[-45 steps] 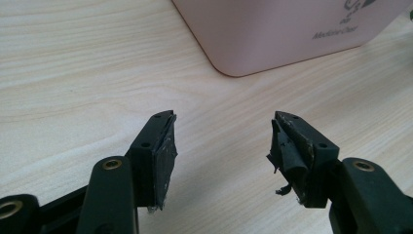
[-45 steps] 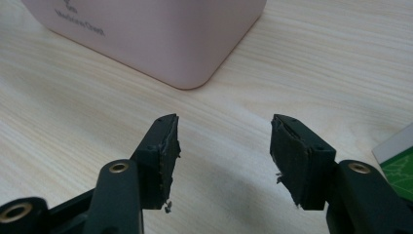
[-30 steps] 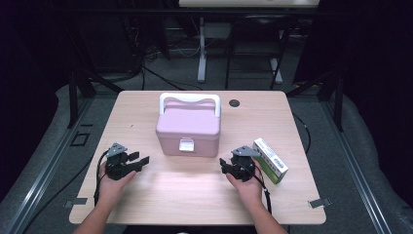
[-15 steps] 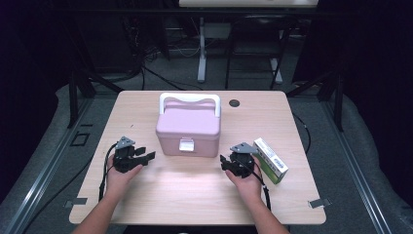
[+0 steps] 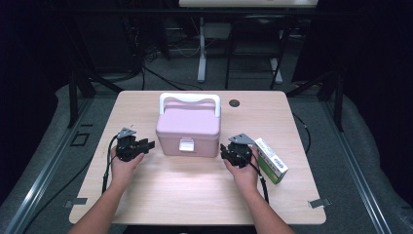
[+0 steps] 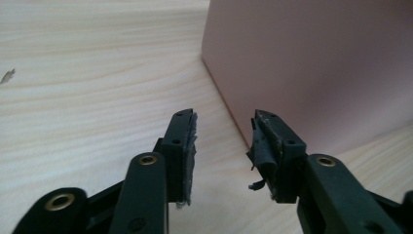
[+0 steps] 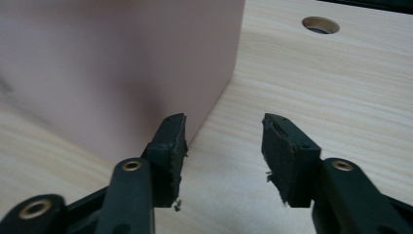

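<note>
- High view, centre of the frame: the pink box [image 5: 188, 131] with its white handle [image 5: 190, 99] sits mid-table, lid down, its white latch [image 5: 186, 145] facing you.
- Compared with a second ago, your left gripper [image 5: 144, 145] has come up and in from the lower left; it now sits just beside the box's left wall, jaws apart and holding nothing.
- Your right gripper [image 5: 227, 152] has barely shifted; it sits just off the box's lower right corner, jaws likewise spread and empty.
- Left gripper view: the pink wall takes the upper right of the frame, its near corner edge running down to the gap between your jaws; the worn pads [image 6: 190, 146] are clear of it.
- Right gripper view: the box wall takes the upper left, your left-hand jaw close to its corner; whether it touches, you cannot tell.
- Both close views cut off the box's top, so lid and latch are hidden there.
- Farther out, the green and white carton [image 5: 271, 160] lies at the right, partly behind your right hand [image 5: 242, 170].
- Bare table [image 5: 195, 195] fills the lower frame, and a round hole [image 5: 234, 103] shows toward the upper right.
</note>
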`<control>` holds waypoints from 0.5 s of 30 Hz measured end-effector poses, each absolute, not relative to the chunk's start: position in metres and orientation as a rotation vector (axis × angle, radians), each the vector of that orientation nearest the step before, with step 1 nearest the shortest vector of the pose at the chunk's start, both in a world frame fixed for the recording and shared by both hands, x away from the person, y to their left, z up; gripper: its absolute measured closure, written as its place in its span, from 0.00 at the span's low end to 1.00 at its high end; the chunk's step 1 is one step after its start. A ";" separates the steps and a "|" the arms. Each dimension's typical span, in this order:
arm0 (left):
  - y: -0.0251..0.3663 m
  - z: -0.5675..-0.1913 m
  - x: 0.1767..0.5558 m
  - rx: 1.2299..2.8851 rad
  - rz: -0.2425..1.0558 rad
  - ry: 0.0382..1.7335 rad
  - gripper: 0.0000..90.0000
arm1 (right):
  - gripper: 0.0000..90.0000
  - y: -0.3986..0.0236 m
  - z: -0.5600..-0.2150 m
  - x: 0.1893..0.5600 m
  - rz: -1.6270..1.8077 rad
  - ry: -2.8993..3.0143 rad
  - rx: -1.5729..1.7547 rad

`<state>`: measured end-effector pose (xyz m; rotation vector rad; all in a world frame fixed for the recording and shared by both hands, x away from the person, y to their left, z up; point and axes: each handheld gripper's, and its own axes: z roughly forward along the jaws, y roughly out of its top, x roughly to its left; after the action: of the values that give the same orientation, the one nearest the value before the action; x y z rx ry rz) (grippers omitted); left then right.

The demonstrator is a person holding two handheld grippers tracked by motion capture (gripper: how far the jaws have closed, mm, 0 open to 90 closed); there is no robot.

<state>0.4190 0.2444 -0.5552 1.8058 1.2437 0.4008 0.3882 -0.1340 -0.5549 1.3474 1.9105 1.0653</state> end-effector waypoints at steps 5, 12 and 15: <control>0.241 -0.559 0.426 1.813 0.405 1.269 0.77 | 0.65 -0.133 -0.552 0.400 1.105 1.893 1.375; 0.230 -0.550 0.428 1.782 0.386 1.204 0.81 | 0.66 -0.131 -0.553 0.407 1.123 1.902 1.382; 0.227 -0.549 0.427 1.796 0.403 1.196 0.84 | 0.69 -0.132 -0.555 0.410 1.140 1.925 1.407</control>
<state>0.4266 0.2273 -0.5489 1.7965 1.1955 0.4028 0.4097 -0.1324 -0.5552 1.4071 1.9254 1.1395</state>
